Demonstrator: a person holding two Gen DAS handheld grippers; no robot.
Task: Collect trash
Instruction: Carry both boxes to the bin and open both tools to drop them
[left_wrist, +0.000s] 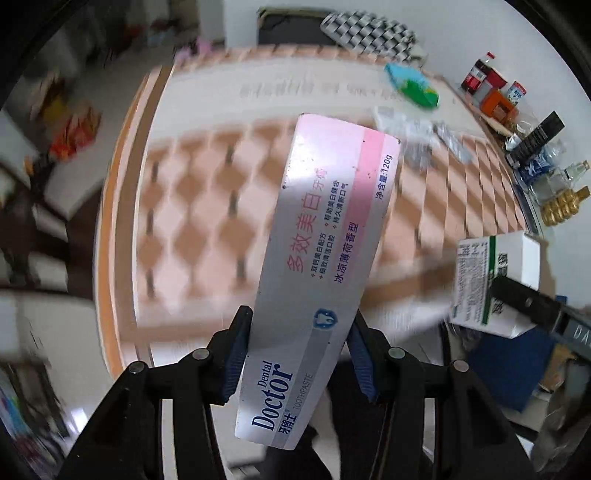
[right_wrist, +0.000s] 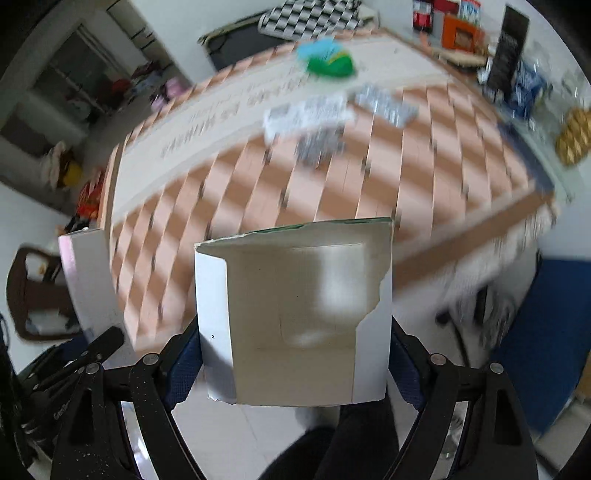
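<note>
Fingers (left_wrist: 236, 354) of the left gripper (left_wrist: 299, 354) were seen clamped on a toothpaste box (left_wrist: 325, 236), held above the checkered counter (left_wrist: 207, 206). From the right wrist, the right gripper (right_wrist: 295, 365) was seen closed wide on a torn white carton (right_wrist: 295, 314), raised over the counter (right_wrist: 424, 177), where crumpled wrappers (right_wrist: 317, 125) lay.

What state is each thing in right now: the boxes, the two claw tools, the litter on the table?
Toothpaste box: clamped between the left gripper's pads, off the table.
Left gripper: shut on the box.
White carton: torn open at the top, clamped in the right gripper.
Right gripper: shut on the carton.
Green and blue packet: lying on the table.
Silvery wrappers: lying crumpled on the table.
</note>
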